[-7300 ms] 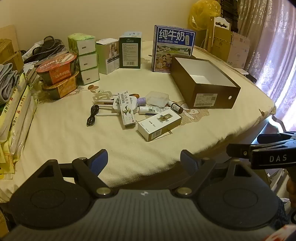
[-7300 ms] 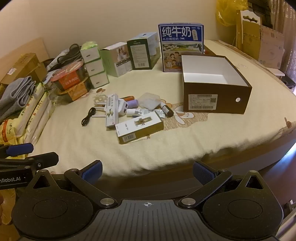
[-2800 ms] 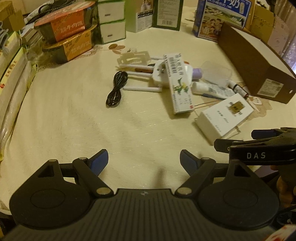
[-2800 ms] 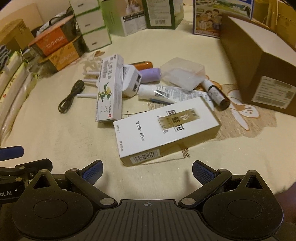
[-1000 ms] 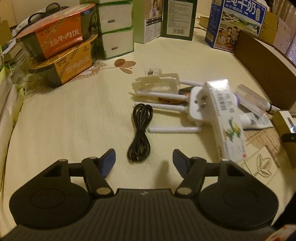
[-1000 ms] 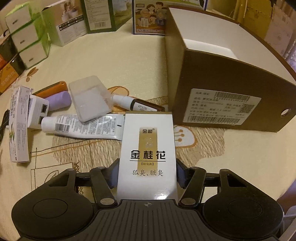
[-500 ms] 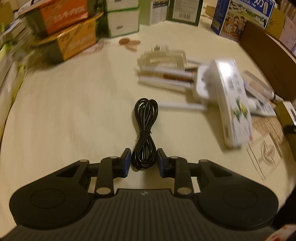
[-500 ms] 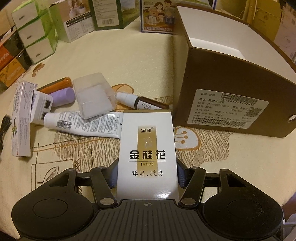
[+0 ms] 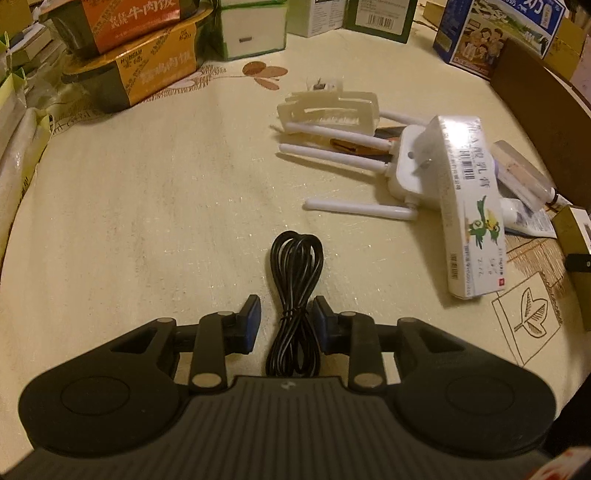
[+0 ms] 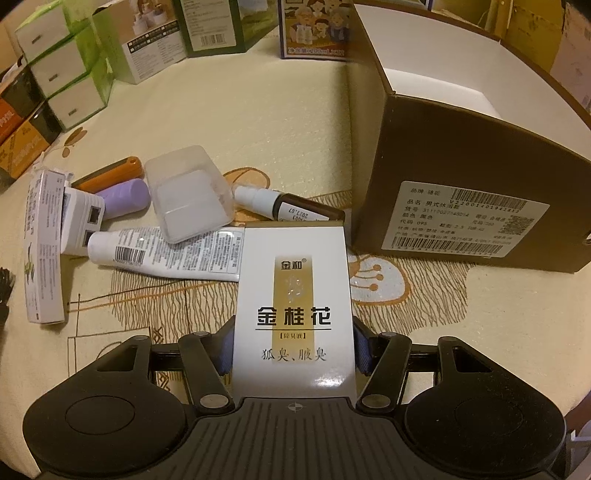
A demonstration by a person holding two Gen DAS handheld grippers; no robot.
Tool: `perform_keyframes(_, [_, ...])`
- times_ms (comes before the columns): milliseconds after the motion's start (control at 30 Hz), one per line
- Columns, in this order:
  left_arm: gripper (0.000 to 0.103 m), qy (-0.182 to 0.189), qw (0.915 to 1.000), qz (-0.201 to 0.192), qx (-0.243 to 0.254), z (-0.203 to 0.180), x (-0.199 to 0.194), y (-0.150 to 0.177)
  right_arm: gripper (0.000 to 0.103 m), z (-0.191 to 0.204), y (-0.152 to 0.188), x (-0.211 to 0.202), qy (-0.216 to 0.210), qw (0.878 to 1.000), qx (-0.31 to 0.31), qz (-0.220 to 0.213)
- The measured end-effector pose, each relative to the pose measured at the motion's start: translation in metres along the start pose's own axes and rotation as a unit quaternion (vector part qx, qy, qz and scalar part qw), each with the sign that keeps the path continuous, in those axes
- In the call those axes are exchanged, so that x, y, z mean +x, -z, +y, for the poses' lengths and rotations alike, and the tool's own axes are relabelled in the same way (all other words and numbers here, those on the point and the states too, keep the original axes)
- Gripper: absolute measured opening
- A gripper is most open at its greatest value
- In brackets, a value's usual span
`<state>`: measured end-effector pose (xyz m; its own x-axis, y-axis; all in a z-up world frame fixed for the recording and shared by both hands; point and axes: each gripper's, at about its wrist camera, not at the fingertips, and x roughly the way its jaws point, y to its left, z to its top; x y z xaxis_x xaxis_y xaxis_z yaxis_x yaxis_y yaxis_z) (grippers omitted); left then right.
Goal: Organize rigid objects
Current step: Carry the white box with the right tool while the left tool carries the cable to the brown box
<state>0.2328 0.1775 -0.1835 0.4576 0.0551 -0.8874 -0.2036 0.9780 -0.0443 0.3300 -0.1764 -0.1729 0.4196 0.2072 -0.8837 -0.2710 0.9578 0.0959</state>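
Note:
My left gripper (image 9: 286, 314) has its blue pads narrowed around a coiled black cable (image 9: 295, 291) on the cream bedspread; small gaps still show on both sides. My right gripper (image 10: 293, 339) is shut on a white and gold carton (image 10: 293, 295), held slightly above the spread. The open brown box (image 10: 461, 177) with a white inside stands just right of and beyond the carton. Loose items lie left: a white tube (image 10: 166, 254), a clear plastic case (image 10: 188, 192), a small spray bottle (image 10: 291, 210), a purple cylinder (image 10: 125, 197), a white antenna device (image 9: 402, 170) and a long white carton (image 9: 469, 206).
Stacked food bowls (image 9: 129, 48) and white-green boxes (image 10: 62, 66) line the back left. A blue milk carton (image 9: 498, 29) and green boxes (image 10: 210, 26) stand at the back. A white hair clip (image 9: 328, 107) lies beyond the cable.
My left gripper's jaws have narrowed from wide open to closely flanking the cable. My right gripper has lifted the gold carton slightly and drawn it back from the brown box.

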Motion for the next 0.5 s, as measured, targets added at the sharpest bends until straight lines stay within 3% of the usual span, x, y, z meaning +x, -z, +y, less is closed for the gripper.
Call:
perform_keyframes(100, [0.013, 0.001, 1.0, -0.004, -0.001, -0.001, 0.0, 0.001, 0.056, 0.001, 0.0, 0.001, 0.001, 1.0, -0.006, 0.001])
perform_keyframes(333, [0.012, -0.006, 0.9999, -0.01, -0.011, -0.007, -0.016, 0.009, 0.056, 0.009, 0.004, -0.011, -0.017, 0.999, -0.026, 0.009])
perform_keyframes(500, [0.012, 0.002, 0.9992, -0.034, -0.021, -0.014, -0.045, 0.008, 0.056, 0.016, 0.002, -0.036, -0.042, 0.998, -0.033, -0.012])
